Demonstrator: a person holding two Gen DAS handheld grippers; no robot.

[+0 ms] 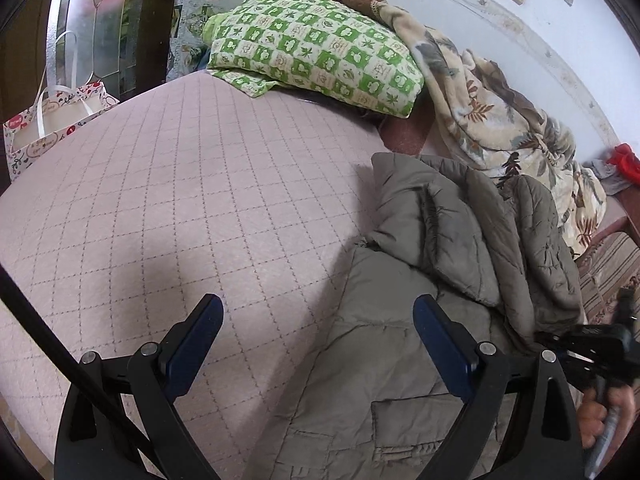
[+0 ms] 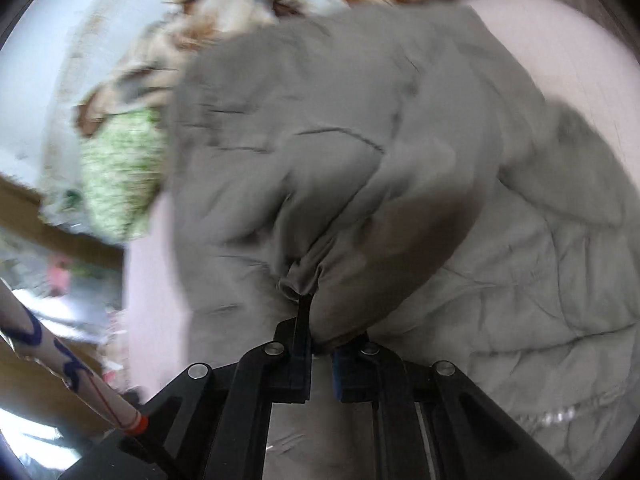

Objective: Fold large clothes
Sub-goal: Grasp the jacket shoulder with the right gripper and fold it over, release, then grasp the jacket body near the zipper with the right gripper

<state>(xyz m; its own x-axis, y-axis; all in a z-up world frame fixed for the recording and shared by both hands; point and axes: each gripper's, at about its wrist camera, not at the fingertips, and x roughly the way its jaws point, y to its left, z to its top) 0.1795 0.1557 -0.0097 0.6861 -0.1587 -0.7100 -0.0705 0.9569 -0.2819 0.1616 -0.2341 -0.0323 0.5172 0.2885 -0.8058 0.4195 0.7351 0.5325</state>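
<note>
A grey quilted jacket (image 1: 400,360) lies on the pink quilted bed cover (image 1: 180,200), with a sleeve folded over its upper part. My left gripper (image 1: 318,312) hangs open above the jacket's left edge, nothing between its blue pads. At the right edge of the left wrist view, a hand holds the right gripper (image 1: 560,344) against the jacket's folded part. In the blurred right wrist view, my right gripper (image 2: 306,300) is shut on a bunched fold of the grey jacket (image 2: 360,140), which drapes over its fingers.
A green checked pillow (image 1: 320,48) and a leaf-print blanket (image 1: 500,120) lie along the wall behind the jacket. A paper gift bag (image 1: 52,120) stands off the bed's far left corner. A red item (image 1: 624,160) sits at the right.
</note>
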